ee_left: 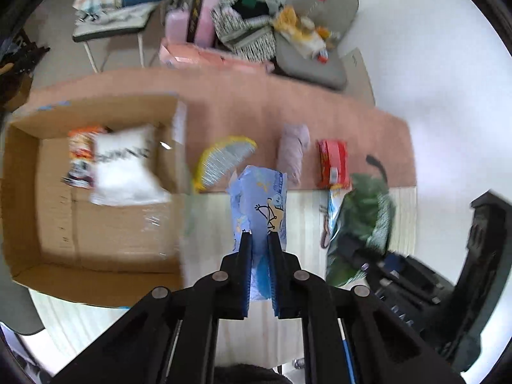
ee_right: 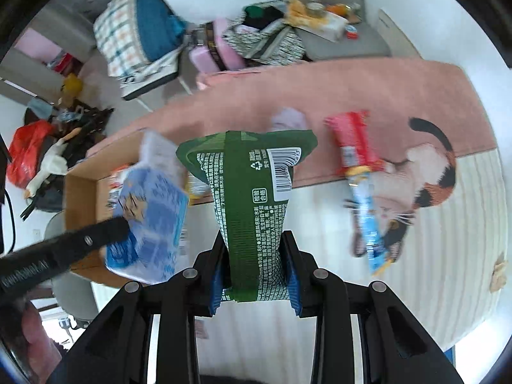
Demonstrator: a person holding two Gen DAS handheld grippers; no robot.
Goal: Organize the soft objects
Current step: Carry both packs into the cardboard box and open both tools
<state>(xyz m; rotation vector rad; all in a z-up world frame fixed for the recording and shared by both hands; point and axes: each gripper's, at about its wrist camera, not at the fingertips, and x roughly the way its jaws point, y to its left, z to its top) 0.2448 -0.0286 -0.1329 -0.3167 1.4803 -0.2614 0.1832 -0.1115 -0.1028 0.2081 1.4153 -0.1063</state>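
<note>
My left gripper [ee_left: 260, 234] is shut on a light blue packet [ee_left: 260, 198] and holds it above the mat, just right of an open cardboard box [ee_left: 96, 240]. The box holds a white packet [ee_left: 124, 166] and an orange snack bag [ee_left: 81, 150]. My right gripper [ee_right: 254, 235] is shut on a green packet [ee_right: 246, 192], held upright. The blue packet [ee_right: 150, 220] and the left gripper also show in the right wrist view, over the box [ee_right: 80, 192]. The green packet [ee_left: 361, 220] shows at the right of the left wrist view.
On the pink mat [ee_left: 352, 121] lie a yellow-rimmed silver packet [ee_left: 224, 160], a lilac soft roll [ee_left: 292, 150] and a red packet [ee_left: 332, 163]. A blue stick packet [ee_right: 368, 217] lies by the cat picture [ee_right: 412, 192]. Chairs, bags and clutter stand behind.
</note>
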